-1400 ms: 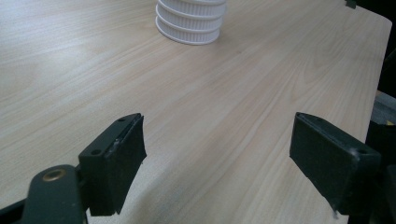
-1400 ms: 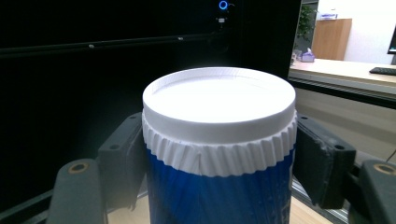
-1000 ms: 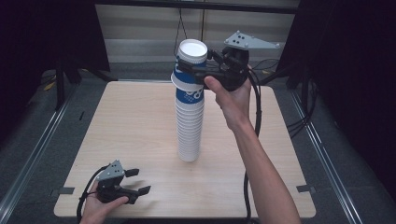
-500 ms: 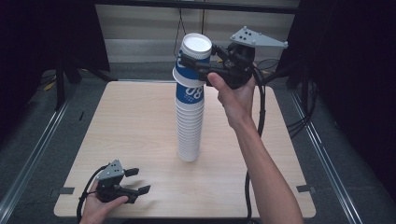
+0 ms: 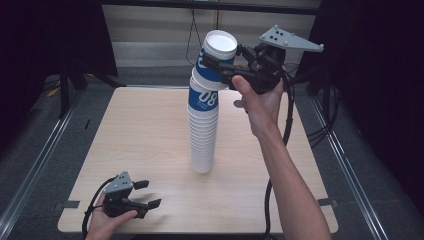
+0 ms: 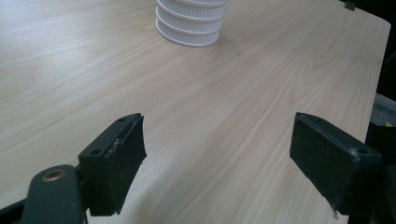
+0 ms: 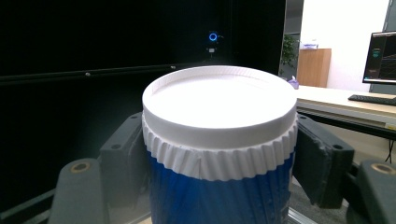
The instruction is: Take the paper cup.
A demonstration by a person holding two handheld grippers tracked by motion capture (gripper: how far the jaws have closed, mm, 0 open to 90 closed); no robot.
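High over the stack [image 5: 204, 130], right hand [image 5: 260, 100] raised with top cup [image 5: 216, 54]

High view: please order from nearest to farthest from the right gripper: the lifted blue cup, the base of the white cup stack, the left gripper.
1. Blue paper cup: between the right gripper's jaws, up high.
2. White cup stack base: table centre.
3. Left gripper: near-left table corner.

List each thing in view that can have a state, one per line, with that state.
Top cup: upside down, clamped, tilted, partly raised off the stack.
Cup stack: upright on the table, cups upside down.
Right gripper: shut on the top cup.
Left gripper: open, holding nothing, low over the table's near edge.
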